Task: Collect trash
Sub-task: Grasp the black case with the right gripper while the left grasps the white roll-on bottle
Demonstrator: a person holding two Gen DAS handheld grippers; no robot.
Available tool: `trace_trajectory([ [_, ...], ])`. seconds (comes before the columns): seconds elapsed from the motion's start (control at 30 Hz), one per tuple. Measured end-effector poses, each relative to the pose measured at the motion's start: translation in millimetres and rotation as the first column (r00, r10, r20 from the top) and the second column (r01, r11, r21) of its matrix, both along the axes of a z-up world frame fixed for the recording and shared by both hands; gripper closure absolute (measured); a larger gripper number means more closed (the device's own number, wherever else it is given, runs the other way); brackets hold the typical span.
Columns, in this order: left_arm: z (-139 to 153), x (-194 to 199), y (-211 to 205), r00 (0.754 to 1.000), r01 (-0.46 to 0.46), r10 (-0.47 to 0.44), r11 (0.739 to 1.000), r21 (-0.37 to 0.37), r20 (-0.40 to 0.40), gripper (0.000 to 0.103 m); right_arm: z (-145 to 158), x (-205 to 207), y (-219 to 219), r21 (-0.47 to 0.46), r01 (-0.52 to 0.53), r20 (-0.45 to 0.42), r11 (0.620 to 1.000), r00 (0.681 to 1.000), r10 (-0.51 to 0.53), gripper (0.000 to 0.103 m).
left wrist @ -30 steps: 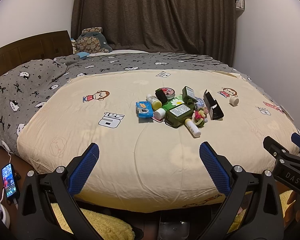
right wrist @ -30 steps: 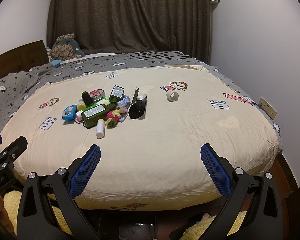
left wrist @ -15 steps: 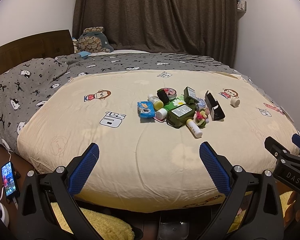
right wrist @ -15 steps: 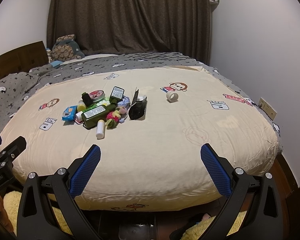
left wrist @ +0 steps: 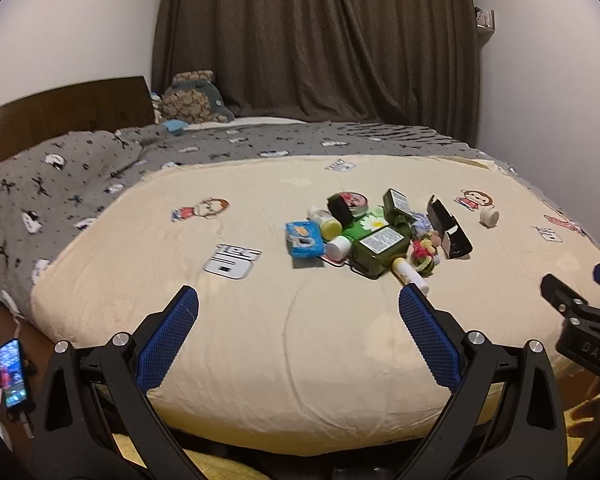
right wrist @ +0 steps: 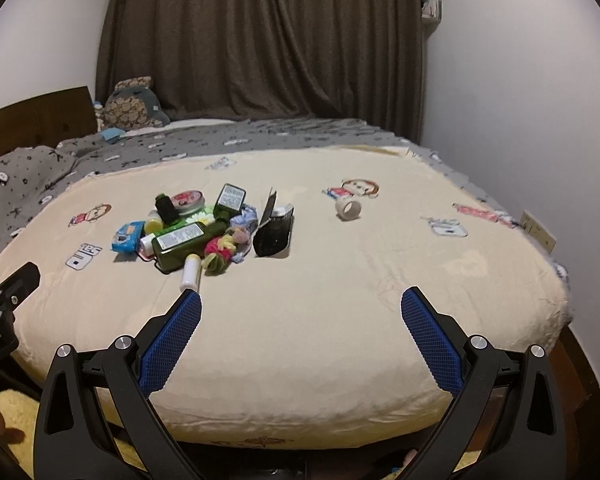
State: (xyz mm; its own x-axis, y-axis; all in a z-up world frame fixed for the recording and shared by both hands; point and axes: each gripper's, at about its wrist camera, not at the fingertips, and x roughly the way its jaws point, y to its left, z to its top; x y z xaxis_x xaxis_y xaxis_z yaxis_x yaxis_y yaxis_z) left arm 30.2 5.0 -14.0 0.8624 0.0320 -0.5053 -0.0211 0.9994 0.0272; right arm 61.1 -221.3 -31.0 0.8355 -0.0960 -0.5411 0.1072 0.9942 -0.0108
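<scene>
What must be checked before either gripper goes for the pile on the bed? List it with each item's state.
1. Left gripper open and empty: ok.
2. Right gripper open and empty: ok.
3. Trash pile in view from both wrists, nothing blocking the approach: ok.
4. White tube lies loose at the pile's near edge, free to grasp: ok.
5. Tape roll lies apart from the pile, needs its own trip: ok.
6. Bin or bag to receive the trash in view: not ok, none in either view.
</scene>
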Motion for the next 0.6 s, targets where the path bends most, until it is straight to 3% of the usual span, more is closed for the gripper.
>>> trace_trajectory([
  [0.3,-34.8,50.2,-29.1,0.98,0.122,-0.117,0.992,0.022,-0.158,0.008,-10.2,62.5,-24.2,0.006,0.034,-0.062,0.999,0.997,-0.034,0.003],
  [0.5,-41.6,73.6,-42.6,0.969,0.17,-0.172,0.985,-0.024,-0.178,0.008,-17.3,116.1,-23.7,0.07,-0.008,-0.105,0.998,0.994,0.015,0.003],
  [0.6,-45.9,87.5,-54.3,0.959,0.2,-0.203,0.979,-0.036,-0.2,0.014,-24.6,149.4,-22.7,0.09,-0.007,-0.148,0.996,0.989,0.021,0.003],
])
